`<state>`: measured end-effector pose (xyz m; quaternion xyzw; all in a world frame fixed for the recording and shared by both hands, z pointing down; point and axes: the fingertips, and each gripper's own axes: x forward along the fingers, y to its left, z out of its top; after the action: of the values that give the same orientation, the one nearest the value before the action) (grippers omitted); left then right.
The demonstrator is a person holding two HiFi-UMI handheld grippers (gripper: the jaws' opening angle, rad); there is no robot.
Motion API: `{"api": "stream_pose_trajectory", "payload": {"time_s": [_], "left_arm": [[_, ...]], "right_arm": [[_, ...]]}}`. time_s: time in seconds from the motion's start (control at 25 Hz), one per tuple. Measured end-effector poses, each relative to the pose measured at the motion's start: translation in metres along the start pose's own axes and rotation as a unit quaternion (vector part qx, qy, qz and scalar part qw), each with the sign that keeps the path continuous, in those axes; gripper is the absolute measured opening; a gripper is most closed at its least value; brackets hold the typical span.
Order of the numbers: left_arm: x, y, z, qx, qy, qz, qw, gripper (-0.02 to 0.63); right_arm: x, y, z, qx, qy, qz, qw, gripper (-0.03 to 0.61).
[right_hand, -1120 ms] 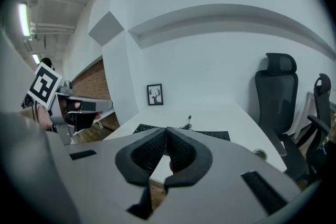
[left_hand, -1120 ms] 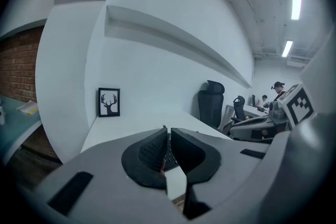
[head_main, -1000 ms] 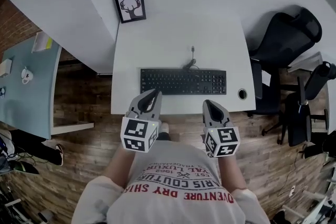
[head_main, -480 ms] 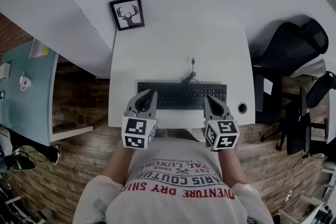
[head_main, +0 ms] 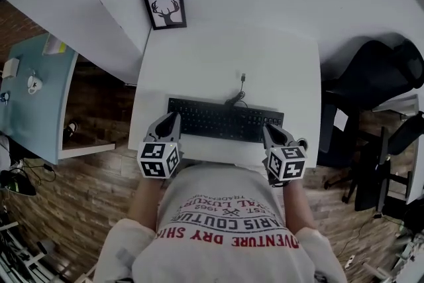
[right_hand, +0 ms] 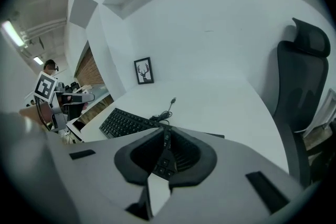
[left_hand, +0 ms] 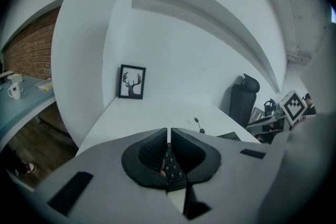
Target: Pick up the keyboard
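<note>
surface: white desk [head_main: 225, 56] | keyboard [head_main: 225, 121] near front edge | deer picture [head_main: 165, 8] at back

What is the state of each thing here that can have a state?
keyboard: flat on the desk, not lifted
keyboard cable: unplugged, plug lying loose
left gripper: jaws shut, holding nothing
right gripper: jaws shut, holding nothing
picture frame: standing upright
office chair: unoccupied

My left gripper [head_main: 172, 120] and right gripper [head_main: 270, 132] moved off the desk [head_main: 218, 69] near edge and spread wider. Tips are now at the left and right ends of the keyboard [head_main: 222, 121], mid-frame. Both sit lower than before.
</note>
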<state>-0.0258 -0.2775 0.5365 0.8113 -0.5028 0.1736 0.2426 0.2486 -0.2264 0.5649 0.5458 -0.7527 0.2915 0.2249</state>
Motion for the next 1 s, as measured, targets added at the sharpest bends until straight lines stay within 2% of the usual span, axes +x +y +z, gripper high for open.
{"api": "stream_pose_trajectory", "payload": {"time_s": [0.08, 0.12, 0.16, 0.2, 0.28, 0.4, 0.64, 0.8, 1.0], "left_arm": [[0.006, 0.011, -0.016, -0.006, 0.023, 0.011, 0.9997, 0.041], [0.008, 0.017, -0.025, -0.007, 0.038, 0.016, 0.9991, 0.041], [0.009, 0.024, -0.034, -0.010, 0.053, 0.021, 0.9983, 0.041], [0.009, 0.031, -0.043, -0.014, 0.067, 0.024, 0.9973, 0.049], [0.013, 0.042, -0.059, -0.025, 0.094, 0.022, 0.9950, 0.151], [0.023, 0.060, -0.074, -0.047, 0.120, 0.020, 0.9914, 0.190], [0.045, 0.078, -0.089, -0.074, 0.160, -0.013, 0.9843, 0.213], [0.058, 0.078, -0.097, -0.055, 0.199, -0.032, 0.9779, 0.213], [0.069, 0.070, -0.102, -0.045, 0.226, -0.056, 0.9715, 0.213]], "right_arm": [[0.002, -0.018, -0.010, 0.023, 0.010, -0.008, 1.000, 0.034], [0.003, -0.026, -0.014, 0.038, 0.013, -0.008, 0.999, 0.091], [0.004, -0.033, -0.018, 0.052, 0.017, -0.008, 0.998, 0.177], [0.005, -0.040, -0.023, 0.063, 0.022, -0.007, 0.998, 0.189], [0.007, -0.053, -0.031, 0.068, 0.033, -0.010, 0.997, 0.210], [0.014, -0.072, -0.043, 0.070, 0.054, -0.011, 0.996, 0.232], [0.029, -0.097, -0.067, 0.119, 0.082, -0.015, 0.989, 0.264], [0.041, -0.102, -0.080, 0.131, 0.111, 0.002, 0.985, 0.268], [0.050, -0.095, -0.082, 0.145, 0.130, 0.029, 0.980, 0.268]]}}
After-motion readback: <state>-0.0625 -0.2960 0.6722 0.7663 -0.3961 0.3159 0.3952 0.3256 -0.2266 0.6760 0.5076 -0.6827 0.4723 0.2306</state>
